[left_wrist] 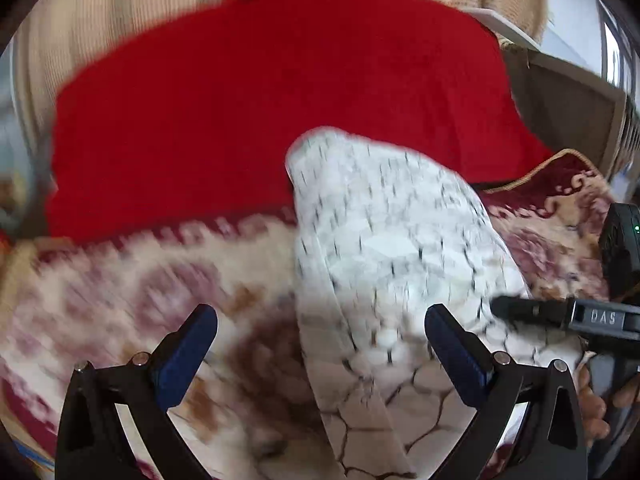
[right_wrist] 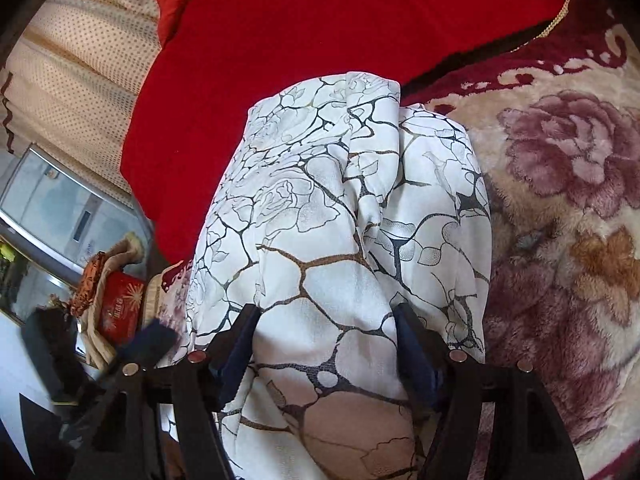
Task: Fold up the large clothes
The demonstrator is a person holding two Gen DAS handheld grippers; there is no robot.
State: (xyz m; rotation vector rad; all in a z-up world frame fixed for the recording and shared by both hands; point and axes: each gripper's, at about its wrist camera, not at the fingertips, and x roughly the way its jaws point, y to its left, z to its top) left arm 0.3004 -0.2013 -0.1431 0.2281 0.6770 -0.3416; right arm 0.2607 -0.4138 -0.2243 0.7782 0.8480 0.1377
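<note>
Left wrist view motion-blurred; right wrist view sharp. White garment (right_wrist: 340,216) with a dark and tan cracked-line and rose print, bunched lengthwise into a long folded strip, lying on a plush floral blanket (right_wrist: 560,200) in cream, maroon and mauve. Far end of the garment overlapping the edge of a plain red cloth (right_wrist: 320,20) spread beyond the blanket. Same garment (left_wrist: 384,232) in the left wrist view, running from bottom centre up toward the red cloth (left_wrist: 260,100), floral blanket (left_wrist: 120,280) to its left and right. Left gripper (left_wrist: 320,340): blue-padded fingers (left_wrist: 188,344) spread wide, garment passing below and between them, no visible pinch; open and holding nothing. Right gripper (right_wrist: 326,332): fingers (right_wrist: 240,336) set against both sides of the near garment fold, fabric bulging up between them; closed on the garment. Right gripper also seen at the right edge of the left wrist view (left_wrist: 560,316), dark body lettered "DAS", lying across the garment's near right side, a few of the person's fingertips visible beneath it. Beige dotted curtain (right_wrist: 80,80) behind the red cloth. Red box (right_wrist: 120,308) and assorted clutter at lower left of the right wrist view, beside a glass-fronted cabinet (right_wrist: 48,208).
</note>
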